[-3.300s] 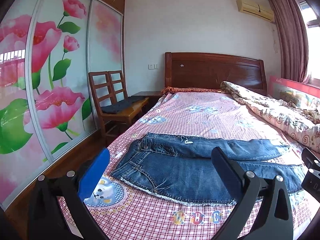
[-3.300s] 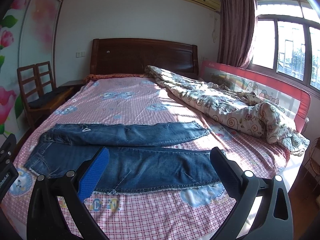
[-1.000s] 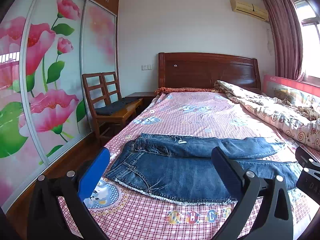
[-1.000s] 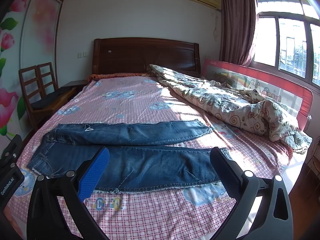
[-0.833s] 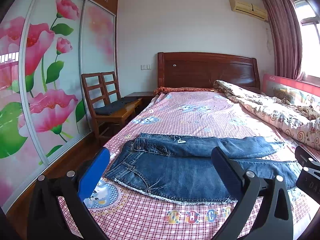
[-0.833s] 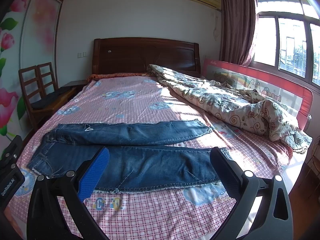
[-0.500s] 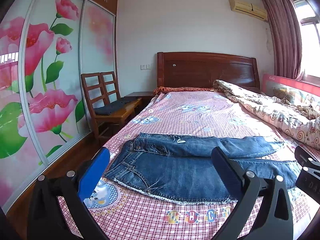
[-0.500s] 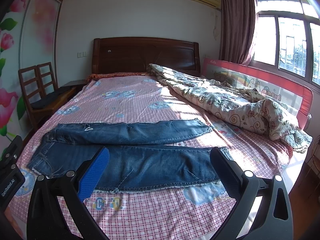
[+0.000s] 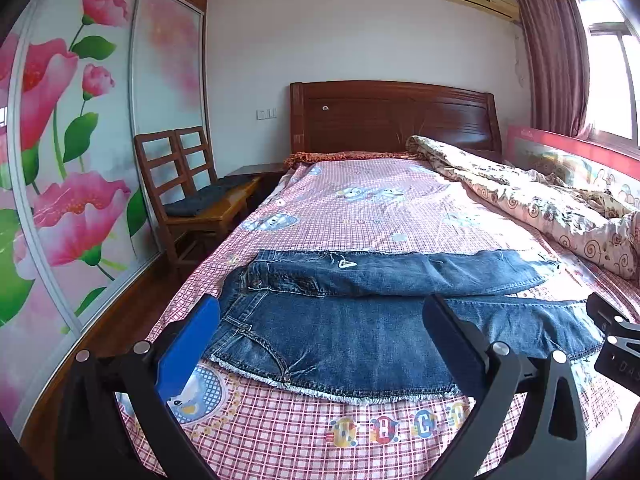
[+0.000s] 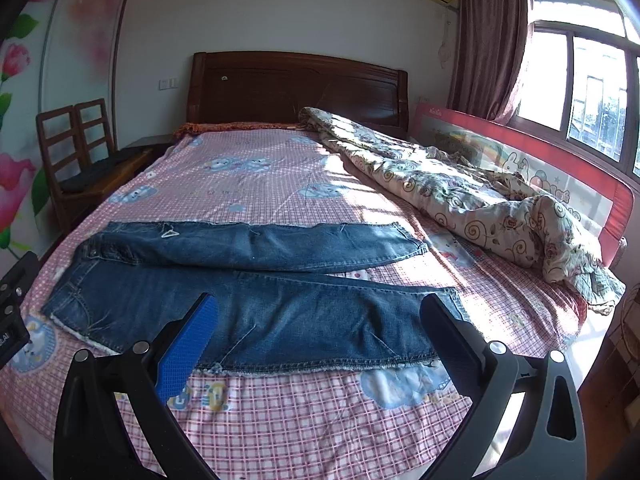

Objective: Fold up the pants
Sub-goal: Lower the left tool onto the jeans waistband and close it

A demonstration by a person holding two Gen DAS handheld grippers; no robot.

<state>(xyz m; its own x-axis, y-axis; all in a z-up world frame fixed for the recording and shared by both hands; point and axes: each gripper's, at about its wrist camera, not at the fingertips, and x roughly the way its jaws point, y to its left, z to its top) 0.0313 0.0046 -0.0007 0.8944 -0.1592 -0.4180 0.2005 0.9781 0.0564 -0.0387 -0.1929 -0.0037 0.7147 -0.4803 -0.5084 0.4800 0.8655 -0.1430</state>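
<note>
Left tool [image 9: 320,320]: your fingers spread wide, gripping nothing.
Right tool [image 10: 318,318]: likewise spread, level, empty.

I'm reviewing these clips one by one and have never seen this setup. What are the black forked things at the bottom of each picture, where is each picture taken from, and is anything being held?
No robot arm is involved: a person carries a two-finger tool in each hand, and each tool has a wide-angle camera looking forward along its fingers. The black forks are those tools. One picture looks past the left gripper, the other past the right gripper. Both have their jaws spread wide with nothing between them, so nothing is held.

In front lies a bed with a pink checked sheet. A pair of blue jeans is spread flat across it, waist to the left, legs to the right. A rumpled floral quilt lies along the window side. Folding has not begun.
</note>
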